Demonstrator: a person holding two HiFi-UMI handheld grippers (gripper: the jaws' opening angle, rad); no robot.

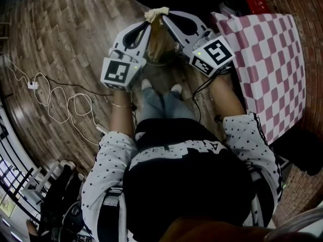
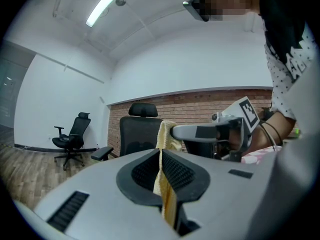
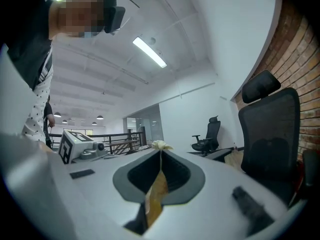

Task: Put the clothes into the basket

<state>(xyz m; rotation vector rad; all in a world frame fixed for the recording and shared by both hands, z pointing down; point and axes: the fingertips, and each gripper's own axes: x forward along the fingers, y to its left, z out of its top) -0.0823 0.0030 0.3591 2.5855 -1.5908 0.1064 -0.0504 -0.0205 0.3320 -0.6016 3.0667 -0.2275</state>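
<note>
Both hand-held grippers are clenched on one garment. The left gripper (image 1: 150, 23) and the right gripper (image 1: 165, 19) meet tip to tip and pinch the top of a cream-yellow cloth (image 1: 160, 40). It hangs between them above the wooden floor (image 1: 75, 29), just ahead of the person's shoes (image 1: 146, 84).

The floor lies open to the person's left, apart from a white cable (image 1: 60, 102) looped near the left edge. On the right, the near edge of a pink checked cover (image 1: 272, 69) runs just beside the right gripper's marker cube.

Only the left gripper view shows the cloth (image 2: 169, 199) pressed flat in the ribbed pads, and beyond it two black office chairs (image 2: 75, 139) against a brick wall (image 2: 200, 106). Only the right gripper view shows a dark railing (image 3: 117, 136) and ceiling lights (image 3: 150, 52) past its own shut jaws, where the cloth (image 3: 156, 194) shows yellow.
</note>
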